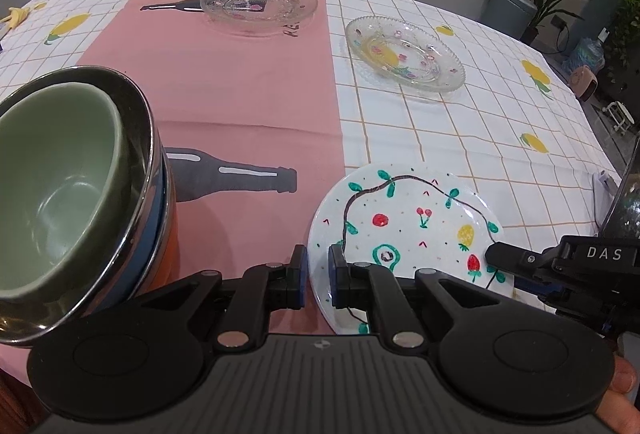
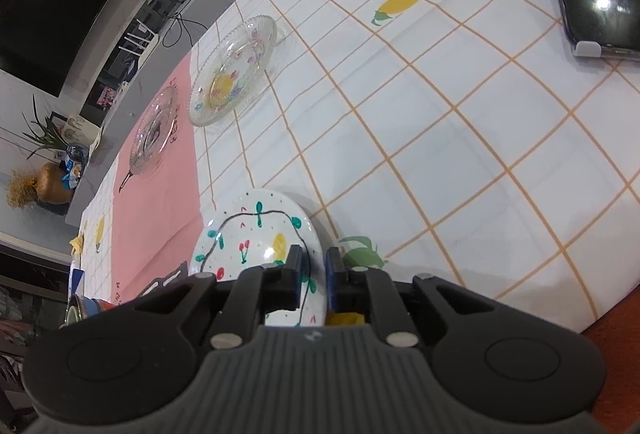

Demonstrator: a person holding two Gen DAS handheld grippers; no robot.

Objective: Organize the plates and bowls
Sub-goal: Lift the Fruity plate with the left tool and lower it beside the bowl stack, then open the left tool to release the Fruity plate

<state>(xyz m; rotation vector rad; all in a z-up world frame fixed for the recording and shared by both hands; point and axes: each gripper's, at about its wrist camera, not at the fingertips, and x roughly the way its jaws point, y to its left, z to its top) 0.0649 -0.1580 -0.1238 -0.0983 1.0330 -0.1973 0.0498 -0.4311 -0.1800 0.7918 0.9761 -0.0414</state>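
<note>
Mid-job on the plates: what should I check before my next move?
1. Rim of painted plate sits inside right gripper: ok.
2. Whether the right gripper's hold is firm: cannot tell.
3. The left gripper is shut and empty at the plate's left edge: ok.
4. Room between left gripper and bowl stack: not ok, stack very close.
5. The near glass plate and far glass plate are empty, free for stacking: ok.

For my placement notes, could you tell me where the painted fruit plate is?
In the left wrist view the painted fruit plate lies near and right, on the checked cloth beside the pink cloth, right of the stacked bowls.
</note>
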